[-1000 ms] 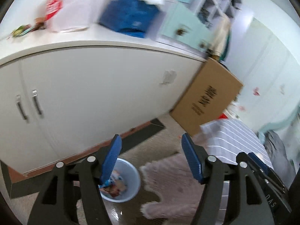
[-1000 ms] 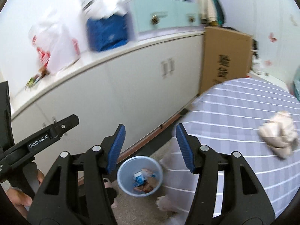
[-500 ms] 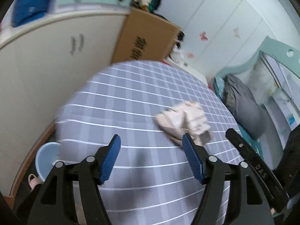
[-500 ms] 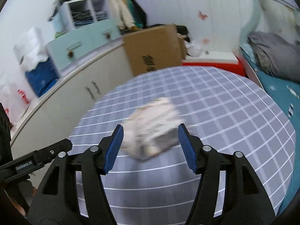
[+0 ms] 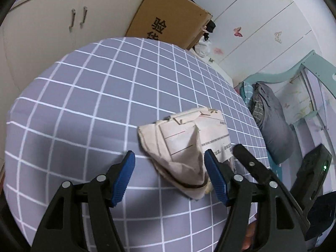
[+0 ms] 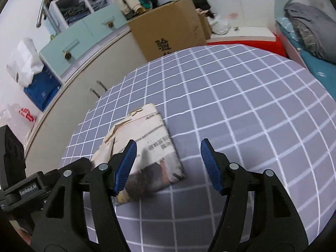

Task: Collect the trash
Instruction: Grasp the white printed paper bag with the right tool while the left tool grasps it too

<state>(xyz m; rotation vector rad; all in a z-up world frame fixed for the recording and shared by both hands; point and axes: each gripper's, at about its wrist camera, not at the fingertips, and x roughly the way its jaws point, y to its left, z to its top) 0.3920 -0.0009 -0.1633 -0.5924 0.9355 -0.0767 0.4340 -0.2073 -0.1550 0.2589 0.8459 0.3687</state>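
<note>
1. Since a second ago, both views have swung away from the white cabinets and the blue bin on the floor; now they look down on the grid-patterned bench (image 5: 88, 96) and the crumpled paper on it.
2. Lying on the near part of the bench is the task's thing, a crumpled wad of paper (image 5: 184, 147), beige and white with printed lines and small text.
3. In the left wrist view, the left hand-held gripper (image 5: 169, 175) hovers over the bench with its blue pads apart; nothing is clamped.
4. Its right pad (image 5: 215, 178) sits just at the near right edge of the paper, while the left pad (image 5: 124, 176) is over bare cloth, apart from the paper.
5. In the right wrist view, the right hand-held gripper (image 6: 168, 167) also has its jaws apart, and nothing is pressed between them.
6. There the paper (image 6: 147, 147) lies toward the left, partly behind the left pad (image 6: 126, 166); the right pad (image 6: 210, 166) is over bare grid cloth, well apart from the paper.
7. Part of the right hand-held gripper's black body shows at the near right of the left wrist view, and part of the left one at the near left of the right wrist view.
8. Beyond the far edge of the bench stands a cardboard box (image 5: 168, 14) with dark printed characters, against white cabinets (image 5: 52, 27).
9. At the far right, a grey bundle of bedding (image 5: 273, 124) lies on a bed with a pale green frame.
10. Pale blue drawers (image 6: 84, 33) and a blue bag (image 6: 42, 88) sit on the cabinet top at the far left of the right wrist view.
</note>
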